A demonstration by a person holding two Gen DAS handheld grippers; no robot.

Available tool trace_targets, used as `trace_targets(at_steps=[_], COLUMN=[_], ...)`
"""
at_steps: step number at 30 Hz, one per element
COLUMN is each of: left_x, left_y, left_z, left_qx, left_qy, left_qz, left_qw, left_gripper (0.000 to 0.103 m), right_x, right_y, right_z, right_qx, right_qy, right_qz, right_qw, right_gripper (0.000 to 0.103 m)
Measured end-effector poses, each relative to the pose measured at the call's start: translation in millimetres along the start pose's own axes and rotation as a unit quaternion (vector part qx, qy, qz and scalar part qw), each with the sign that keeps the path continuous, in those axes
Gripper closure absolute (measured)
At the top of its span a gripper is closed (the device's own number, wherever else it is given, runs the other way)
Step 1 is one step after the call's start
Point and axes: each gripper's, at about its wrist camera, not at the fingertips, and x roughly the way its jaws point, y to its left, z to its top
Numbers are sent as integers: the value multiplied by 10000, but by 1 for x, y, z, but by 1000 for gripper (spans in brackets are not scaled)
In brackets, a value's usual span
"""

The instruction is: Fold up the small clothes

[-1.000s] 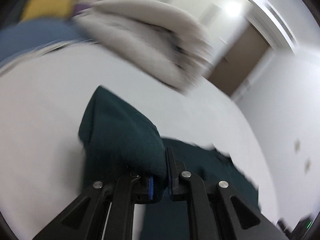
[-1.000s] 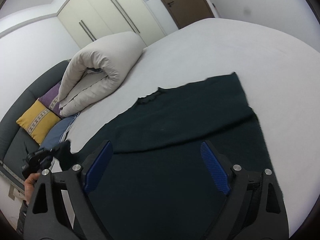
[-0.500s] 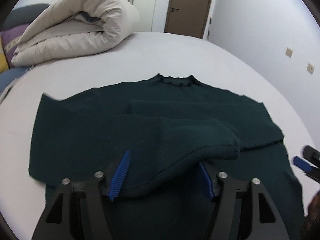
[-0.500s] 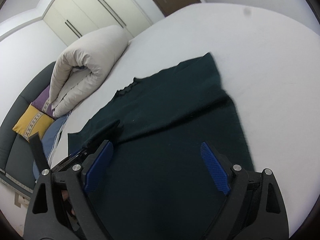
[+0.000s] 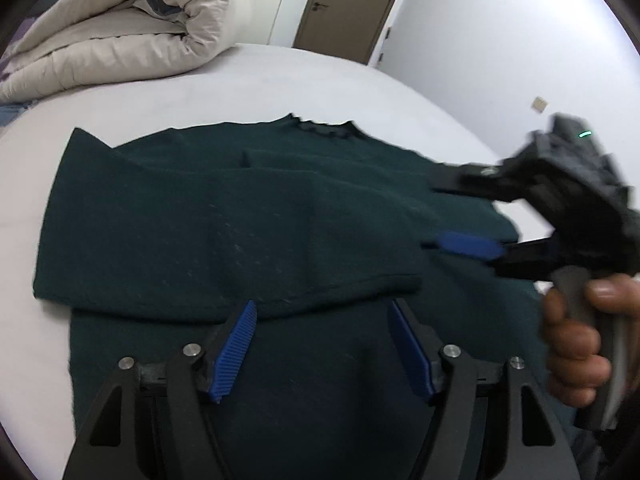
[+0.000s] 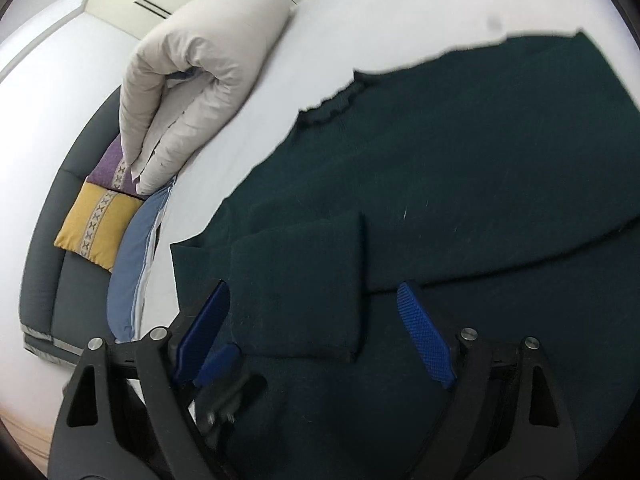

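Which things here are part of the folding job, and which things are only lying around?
Part of the job:
- dark green sweater, sleeves folded across its body
- left gripper, open
- right gripper, open

Only lying around:
- rolled beige duvet
- yellow cushion
- purple cushion
- blue pillow
- brown door
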Motion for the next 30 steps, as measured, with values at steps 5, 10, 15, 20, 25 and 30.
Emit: trace_targets(at_steps=[5,10,15,20,25,30], left_x=[-36,-63,-71,-74,-69,-50], left_y=[30,78,104,124,135,146], left_z=[2,13,15,15,24,41], left_qx=[-562,-1246,-1633,-1914,-1983,-2011], left_qy=[-403,-746,-838,-909,-875,-688], left_qz=[-91,101,283,413,510,710], left_qw=[9976,9893,9826,9764,9749,9746], left_gripper=[32,34,34,34,34,34], right_x=[16,46,57,20,-6,-9], right_y=[-10,5,26,58,67,31], right_z=[-10,-9,-4,1,27,46], right_qx=[185,-199,-752,-1401,-1783,-1674], right_qy=[190,506,534,62,-364,-361], right_qz=[-79,-253,-744,-881,-1046,-1320], right_qw=[9996,9982,9930,9862,9777,9763], right_gripper=[28,47,95,96,96,96])
